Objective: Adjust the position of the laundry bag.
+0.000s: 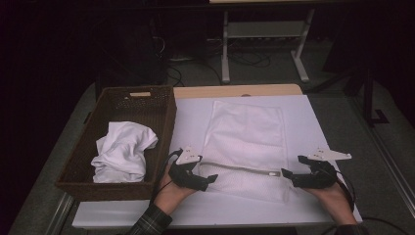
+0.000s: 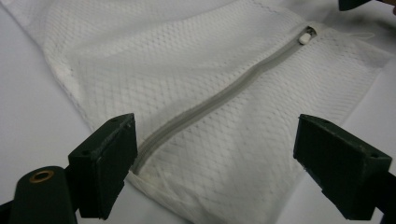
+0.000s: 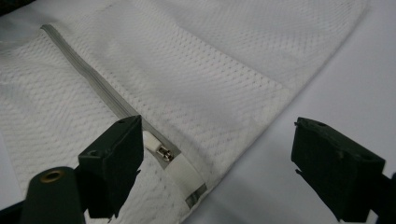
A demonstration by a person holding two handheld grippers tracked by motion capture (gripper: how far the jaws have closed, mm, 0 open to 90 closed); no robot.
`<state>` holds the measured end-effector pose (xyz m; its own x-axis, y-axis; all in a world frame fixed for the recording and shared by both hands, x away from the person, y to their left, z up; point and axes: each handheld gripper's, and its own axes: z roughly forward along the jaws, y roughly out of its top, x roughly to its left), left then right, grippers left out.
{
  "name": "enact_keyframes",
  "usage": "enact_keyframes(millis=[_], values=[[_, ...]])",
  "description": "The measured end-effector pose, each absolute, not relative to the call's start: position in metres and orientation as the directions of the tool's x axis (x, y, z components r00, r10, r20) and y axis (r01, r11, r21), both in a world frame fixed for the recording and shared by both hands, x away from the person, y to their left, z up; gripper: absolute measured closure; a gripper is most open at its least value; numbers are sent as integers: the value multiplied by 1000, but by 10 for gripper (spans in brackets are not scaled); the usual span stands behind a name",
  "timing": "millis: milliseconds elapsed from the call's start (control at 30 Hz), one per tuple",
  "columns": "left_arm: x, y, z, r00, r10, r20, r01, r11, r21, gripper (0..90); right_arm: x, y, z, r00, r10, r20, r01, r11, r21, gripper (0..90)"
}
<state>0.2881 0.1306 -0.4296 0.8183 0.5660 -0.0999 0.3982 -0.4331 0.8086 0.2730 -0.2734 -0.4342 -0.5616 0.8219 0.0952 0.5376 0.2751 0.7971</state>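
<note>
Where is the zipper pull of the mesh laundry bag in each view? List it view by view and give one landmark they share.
High view: zipper pull at the zipper's right end, just left of the right claw.
Left gripper view: upper right, at the zipper's far end.
Right gripper view: lower left, beside the claw's left jaw.
Shared landmark: the grey zipper across the mesh laundry bag.

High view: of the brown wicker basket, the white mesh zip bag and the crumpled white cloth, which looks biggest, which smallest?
1. Brown wicker basket
2. White mesh zip bag, slightly smaller
3. Crumpled white cloth, inside the basket, clearly smallest
</note>
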Motion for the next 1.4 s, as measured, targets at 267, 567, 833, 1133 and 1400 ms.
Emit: enact_keyframes(millis=[267, 567, 833, 1133, 1400], values=[[281, 130, -435, 827, 557, -81, 388, -459, 799, 129, 280, -273, -429, -557, 826, 87, 529, 271, 804, 177], [282, 131, -434, 821, 564, -85, 389, -444, 807, 128, 295, -270, -430, -564, 822, 77, 529, 289, 798, 192], [282, 130, -434, 821, 567, -70, 381, -453, 806, 128, 311, -268, -430, -555, 828, 76, 538, 287, 792, 229], [284, 130, -435, 820, 569, -64, 381, -458, 803, 128, 337, -271, -426, -546, 833, 90, 550, 276, 788, 411], [285, 130, -435, 820, 569, -69, 385, -457, 802, 128, 353, -277, -431, -514, 851, 108, 573, 247, 781, 481]])
